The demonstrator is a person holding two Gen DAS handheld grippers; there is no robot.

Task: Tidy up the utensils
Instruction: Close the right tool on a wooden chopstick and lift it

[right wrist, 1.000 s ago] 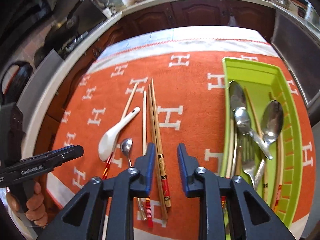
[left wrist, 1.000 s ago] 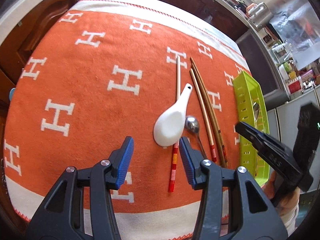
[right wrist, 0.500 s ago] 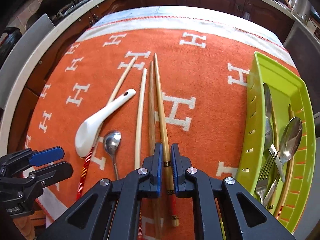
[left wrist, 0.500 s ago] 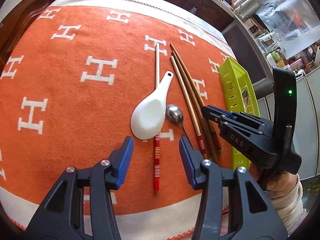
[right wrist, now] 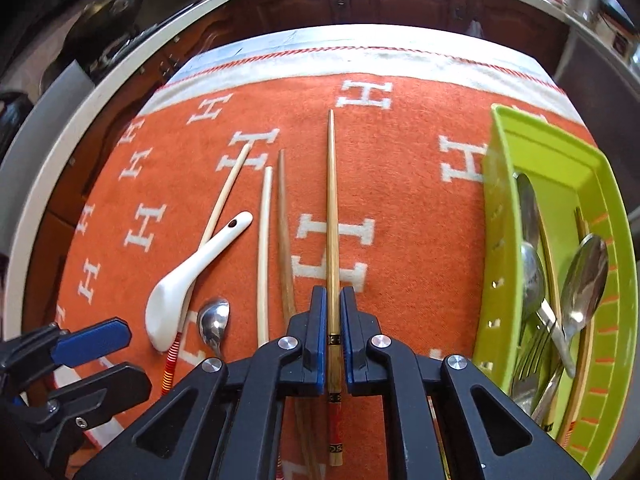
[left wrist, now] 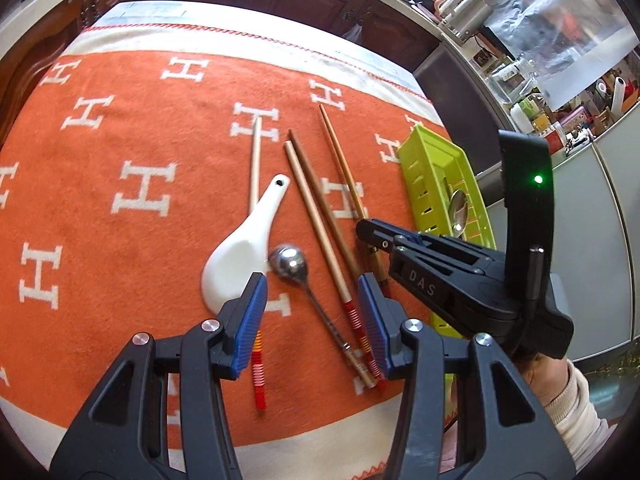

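My right gripper is shut on a tan chopstick near its decorated end, and the stick points away along the orange cloth. Left of it lie a brown chopstick, a pale chopstick, a small metal spoon and a white ceramic spoon resting on a red-banded chopstick. My left gripper is open above the metal spoon, with the white spoon beside its left finger and nothing pressed between the pads. The right gripper shows at the right, in front of the green tray.
The green slotted tray at the right holds several spoons, a fork and chopsticks. An orange blanket with white H marks covers the table. Dark cabinets stand beyond its far edge. A hand and pale sleeve hold the right gripper.
The right gripper came down and shut on the tan chopstick, which now sits apart from the brown one. The left gripper shifted right, from the white spoon to over the metal spoon.
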